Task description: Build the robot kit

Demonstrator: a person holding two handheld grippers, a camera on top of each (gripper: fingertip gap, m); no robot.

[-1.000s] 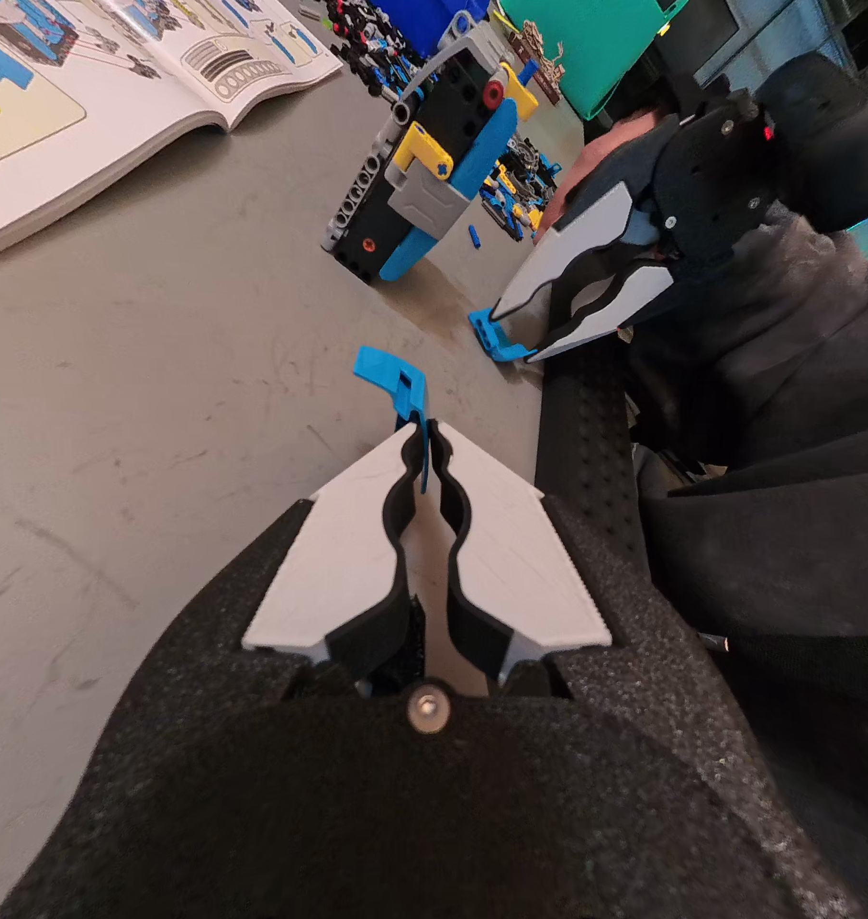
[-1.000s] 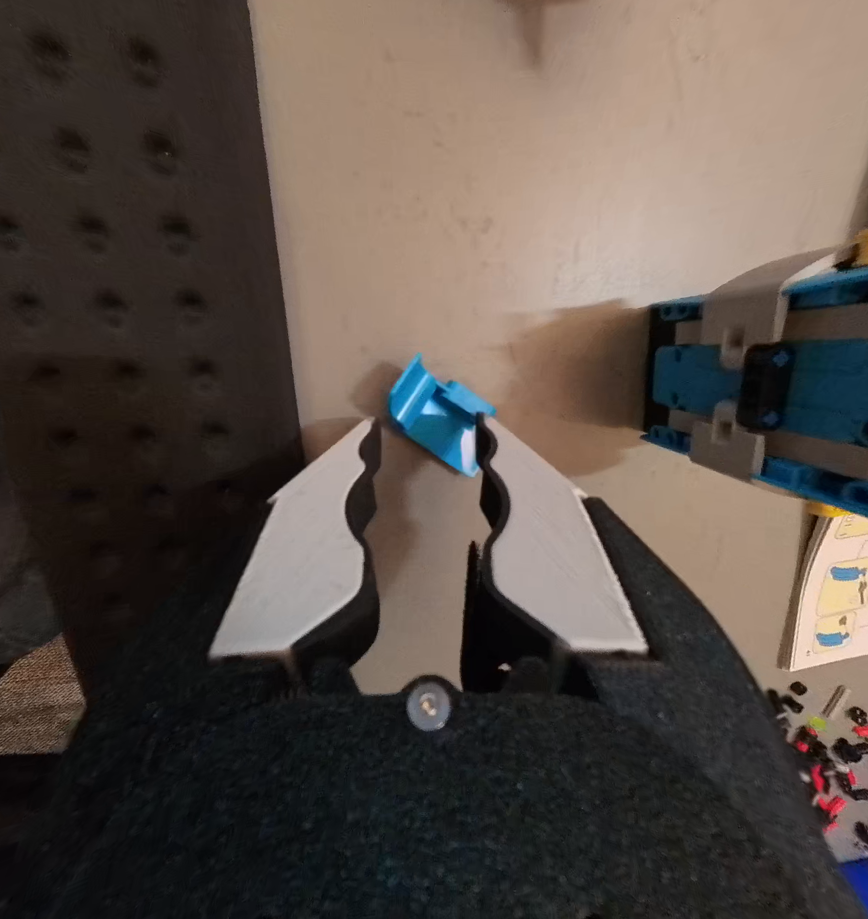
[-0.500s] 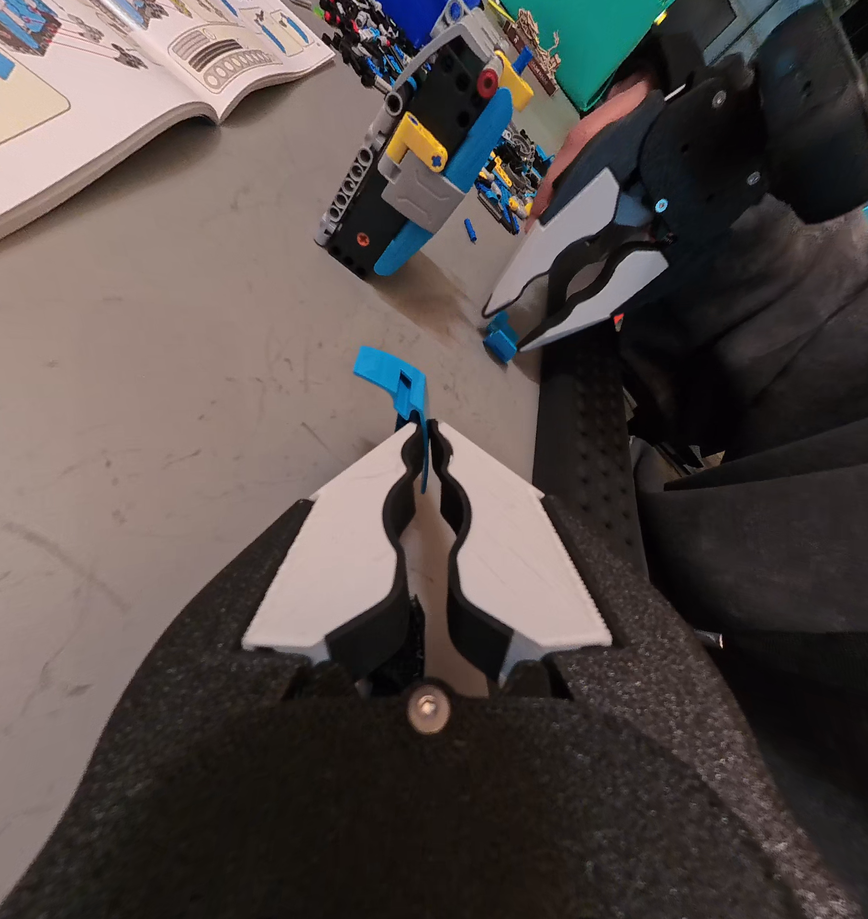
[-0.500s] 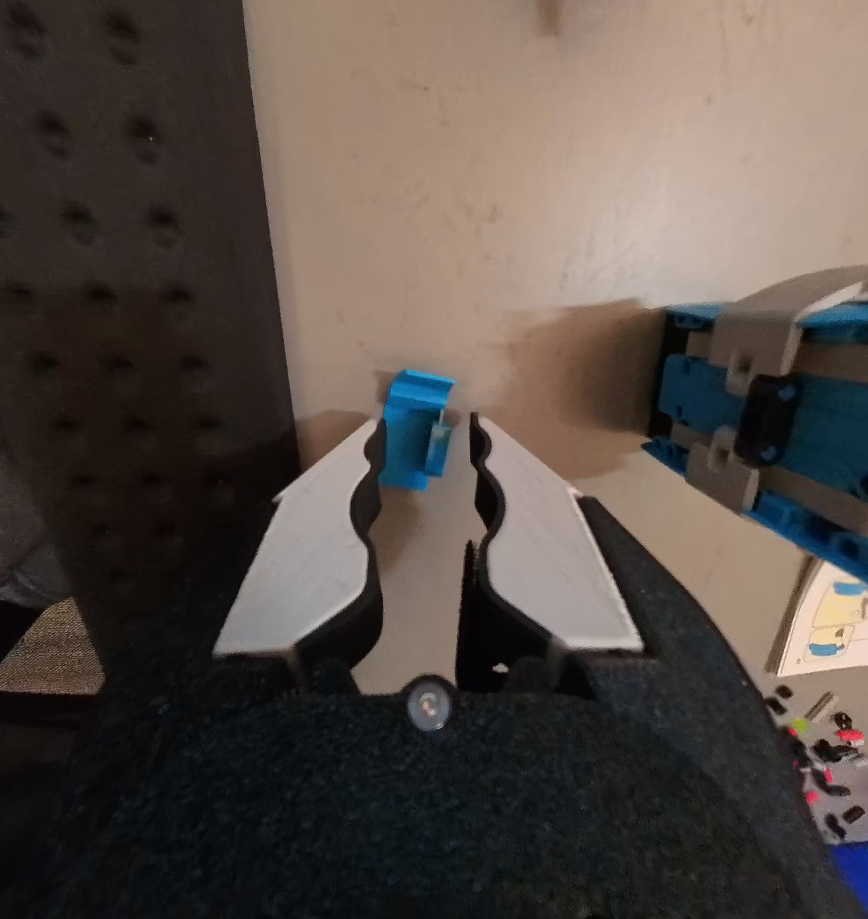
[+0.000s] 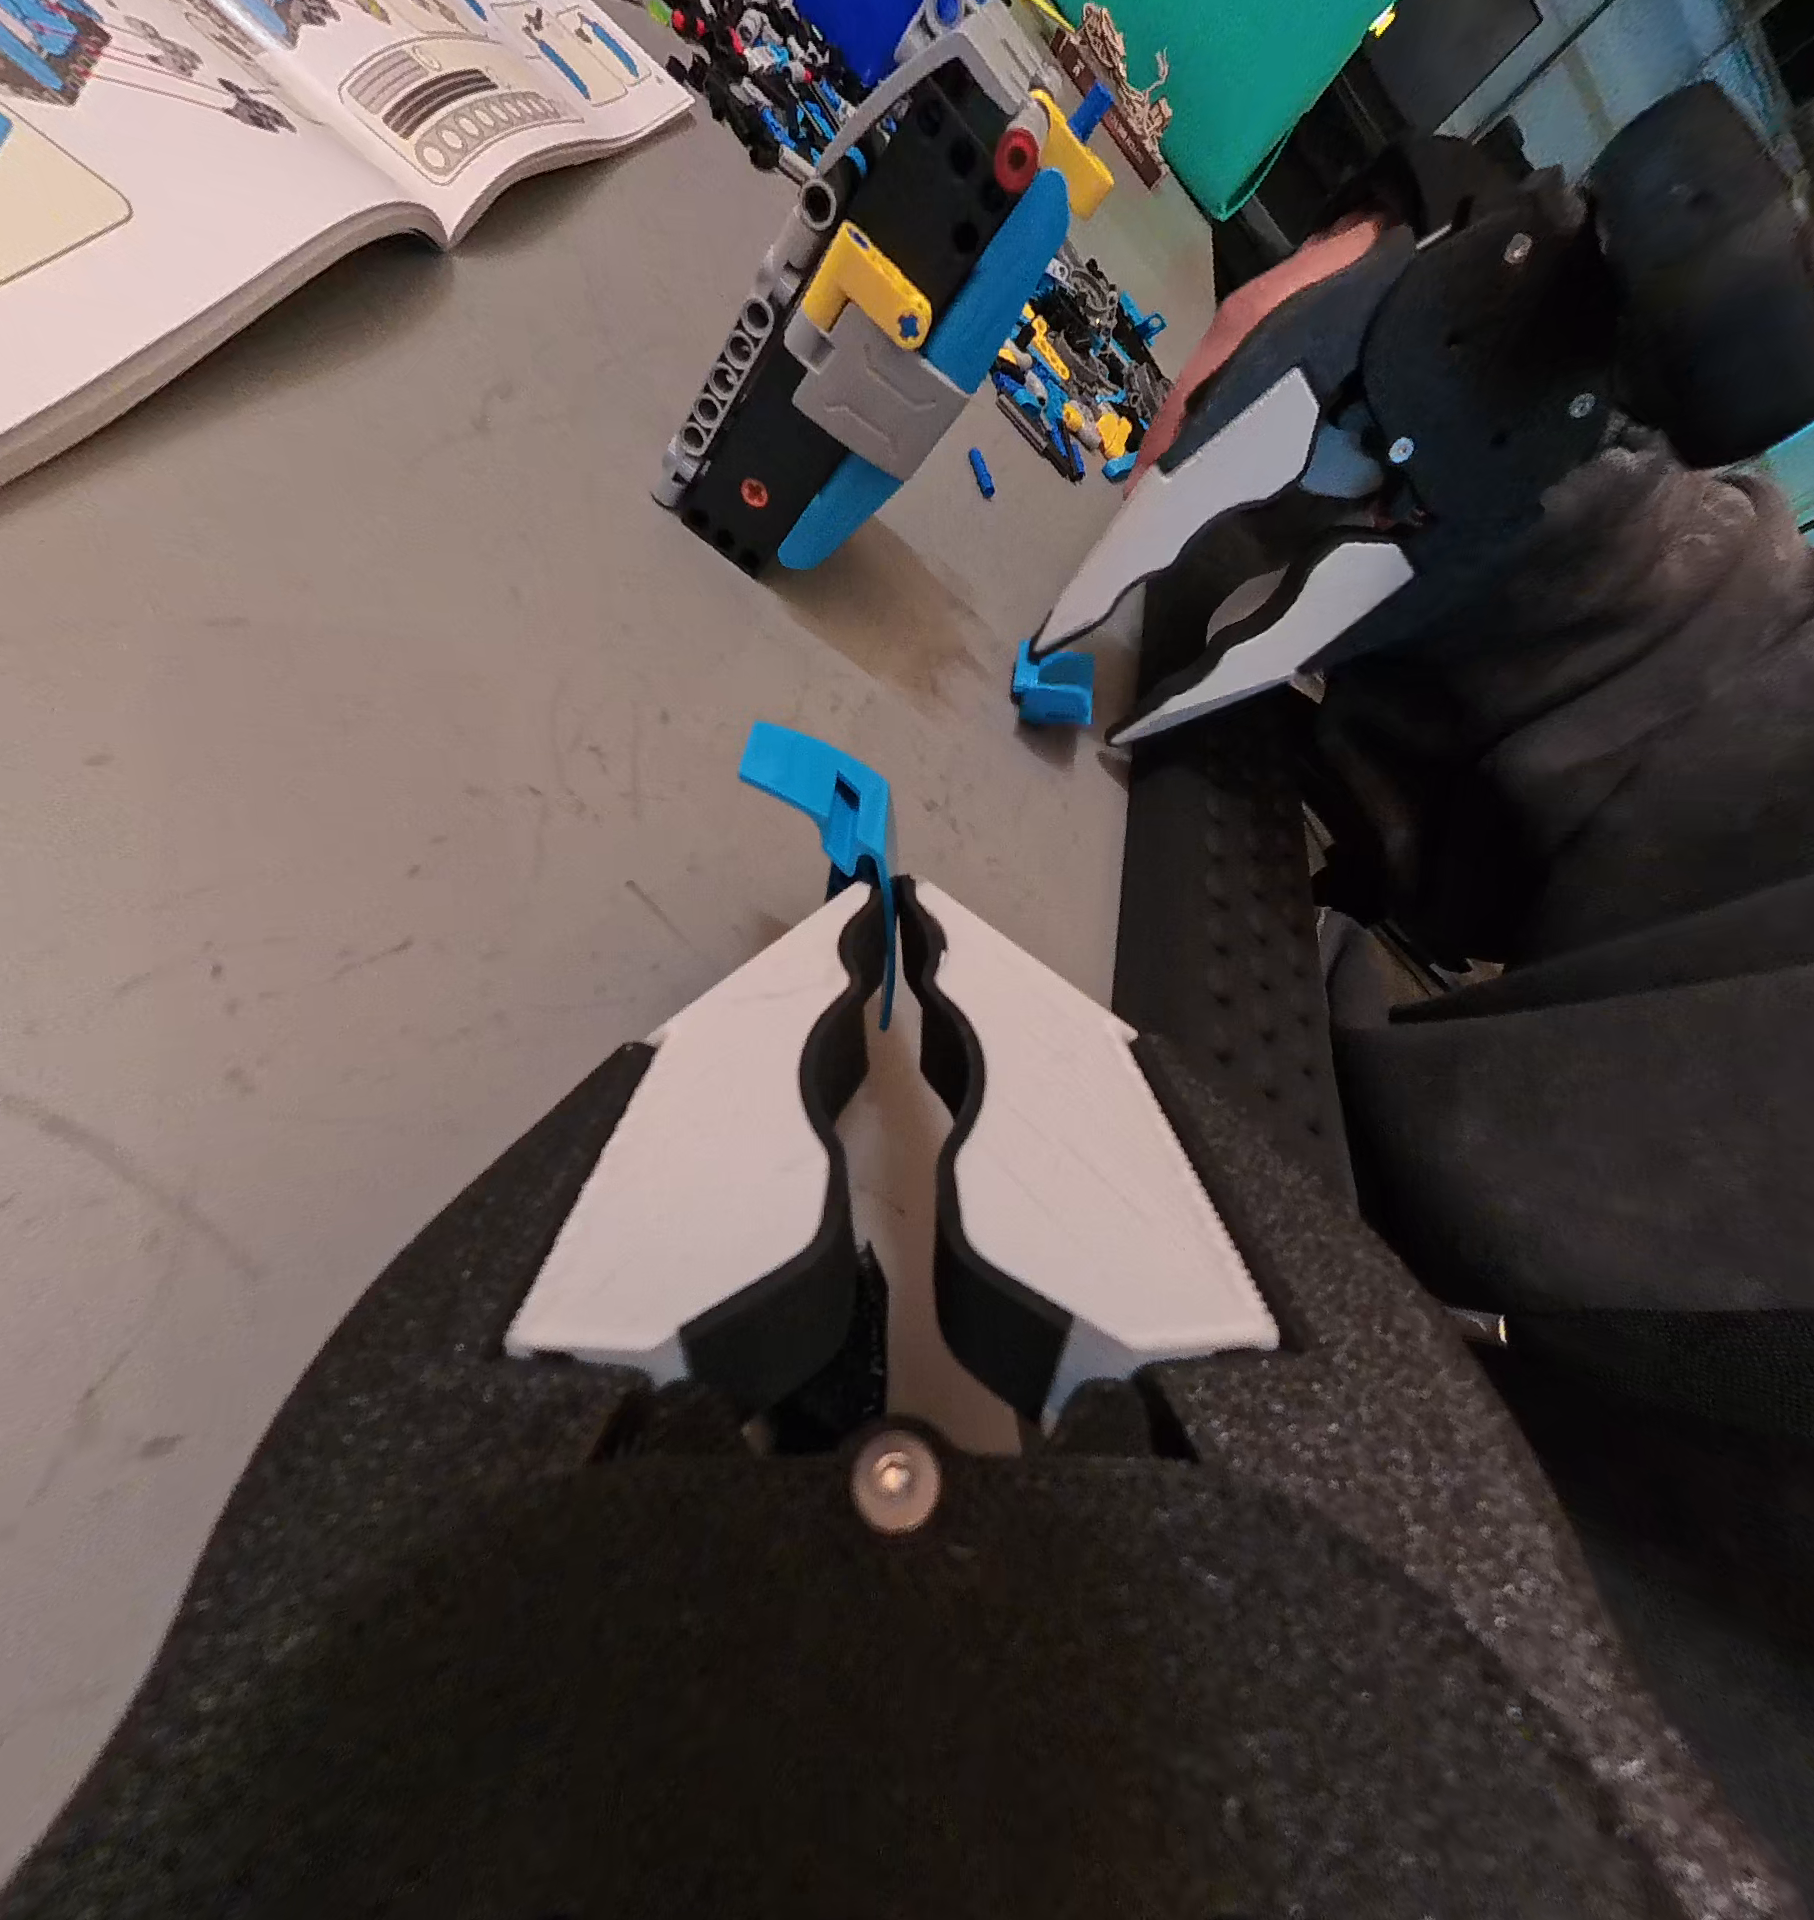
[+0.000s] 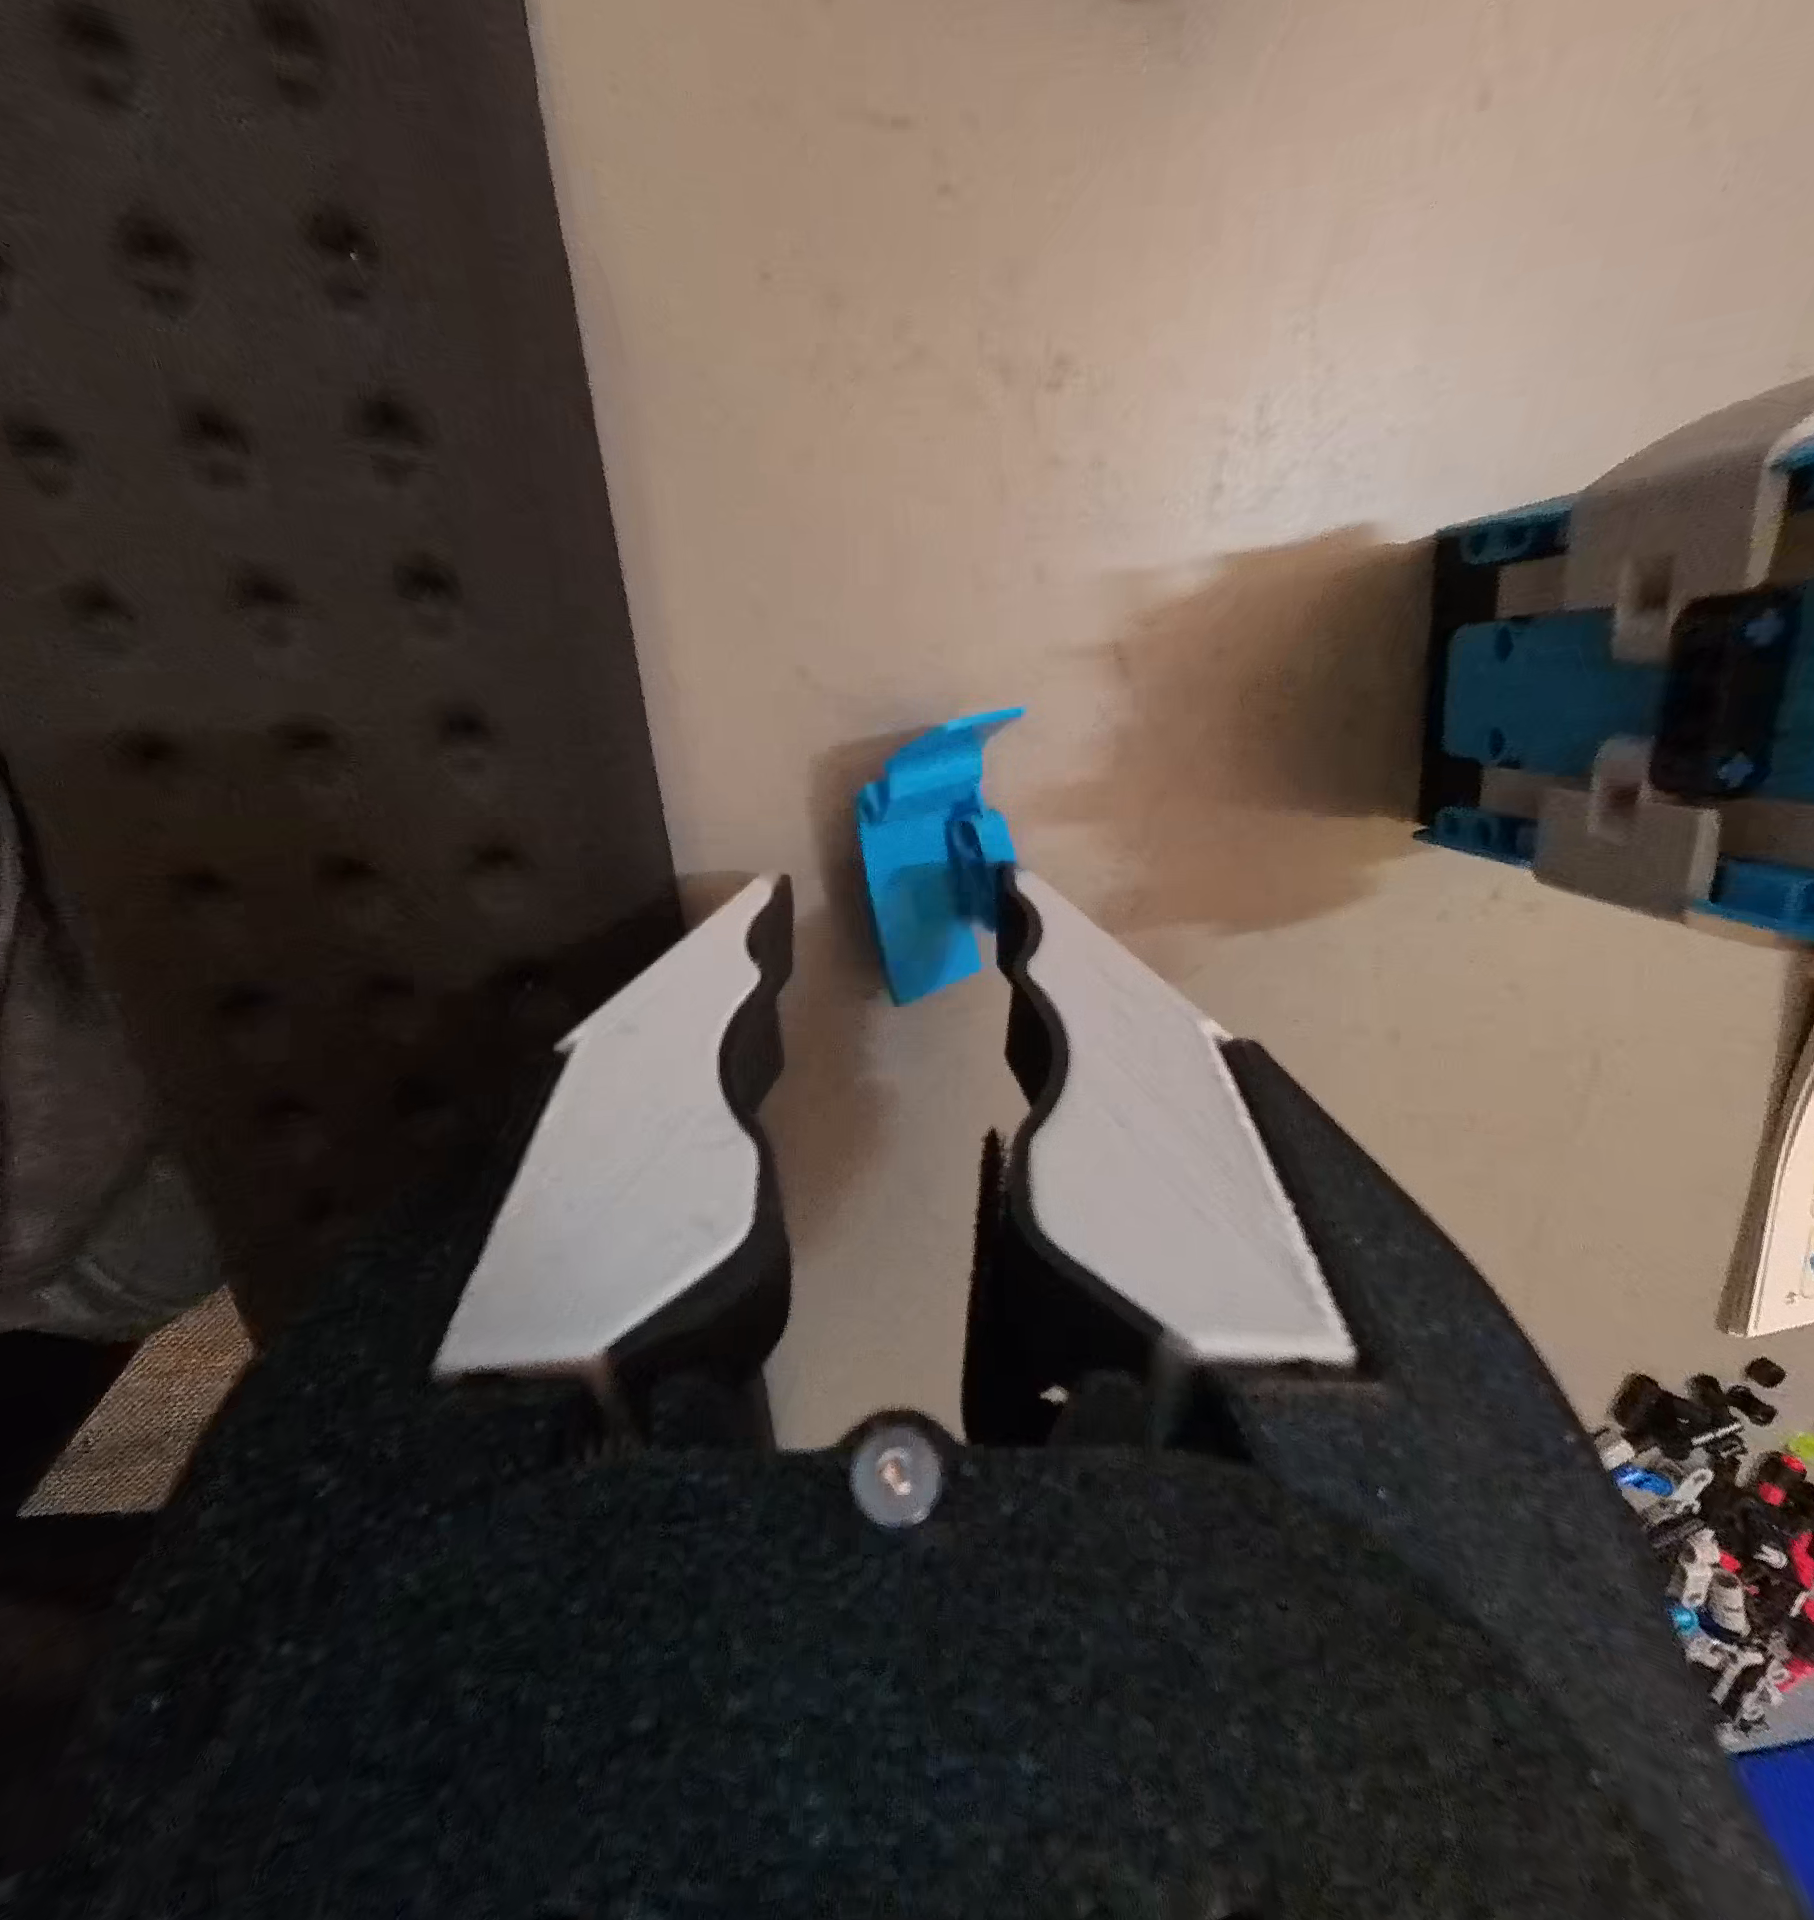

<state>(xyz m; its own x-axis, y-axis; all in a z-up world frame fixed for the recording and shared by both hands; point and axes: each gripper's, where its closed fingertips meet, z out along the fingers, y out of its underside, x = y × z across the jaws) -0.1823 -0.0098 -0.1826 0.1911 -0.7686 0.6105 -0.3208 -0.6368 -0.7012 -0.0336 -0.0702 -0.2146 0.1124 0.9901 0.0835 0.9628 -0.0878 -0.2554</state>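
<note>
My left gripper (image 5: 890, 894) is shut on a thin blue curved panel piece (image 5: 830, 800) and holds it just above the grey table (image 5: 311, 831). My right gripper (image 6: 892, 894) is open, its tips down at the table by the near edge. A second small blue panel piece (image 6: 924, 873) lies between its fingertips and touches the right finger (image 6: 1017, 925). That piece (image 5: 1054, 686) and the right gripper (image 5: 1079, 675) also show in the left wrist view, to the right of the left gripper. A half-built black, grey, blue and yellow brick model (image 5: 882, 343) stands farther back.
An open instruction booklet (image 5: 207, 156) lies at the far left. A heap of small loose parts (image 5: 1079, 353) lies behind the model, with a blue bin (image 6: 1796, 1839) and a green box (image 5: 1215, 83). A black perforated strip (image 5: 1215, 935) runs along the table's near edge.
The small blue piece has turned between the right fingertips and now rests against the right finger. The right jaws stand a little wider. The left gripper has kept still with its piece.
</note>
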